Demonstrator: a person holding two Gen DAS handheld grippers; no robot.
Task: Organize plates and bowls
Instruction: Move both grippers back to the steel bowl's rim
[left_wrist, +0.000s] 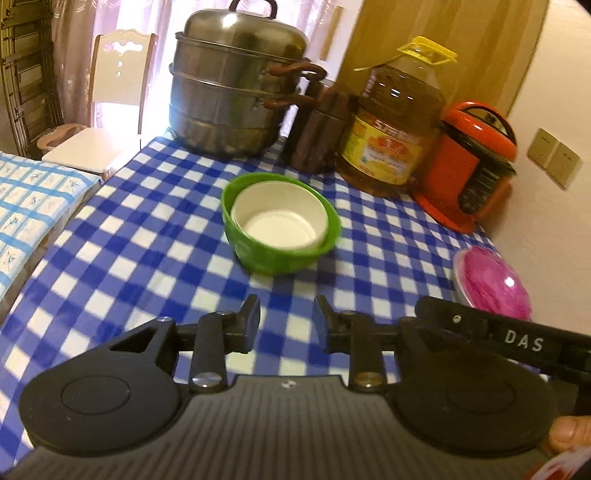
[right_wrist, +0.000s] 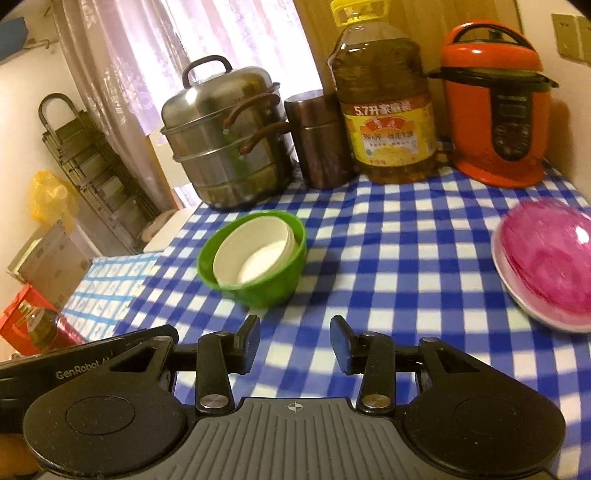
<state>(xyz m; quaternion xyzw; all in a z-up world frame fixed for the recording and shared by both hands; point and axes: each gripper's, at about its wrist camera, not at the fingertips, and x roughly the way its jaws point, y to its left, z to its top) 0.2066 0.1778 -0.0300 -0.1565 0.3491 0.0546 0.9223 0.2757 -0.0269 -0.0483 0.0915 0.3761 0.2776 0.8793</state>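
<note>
- Here, a round cream-white bowl (left_wrist: 280, 216) sits nested inside a larger round green plastic bowl (left_wrist: 273, 254), tilted against its far wall, the pair standing on the blue-and-white checked tablecloth (left_wrist: 147, 236).
- The left gripper (left_wrist: 286, 323) hangs above the cloth just short of the green bowl; its black fingers stand partly apart with only cloth showing between them, holding nothing.
- The right gripper (right_wrist: 294, 341) is likewise over the cloth near the nested bowls, its jaws a moderate gap apart and empty.
- Off to the right, a translucent pink plate (right_wrist: 550, 254) lies on a white plate (right_wrist: 532, 306), well apart from the bowls.
- Along the back edge stand a stacked stainless-steel steamer pot (right_wrist: 229, 147) with a domed lid, a brown metal canister (right_wrist: 321, 140), a big clear bottle of yellow cooking oil (right_wrist: 384, 110), and an orange electric pressure cooker (right_wrist: 495, 107), side by side.
- A thumb (left_wrist: 569, 435) shows at the left view's lower right edge.
</note>
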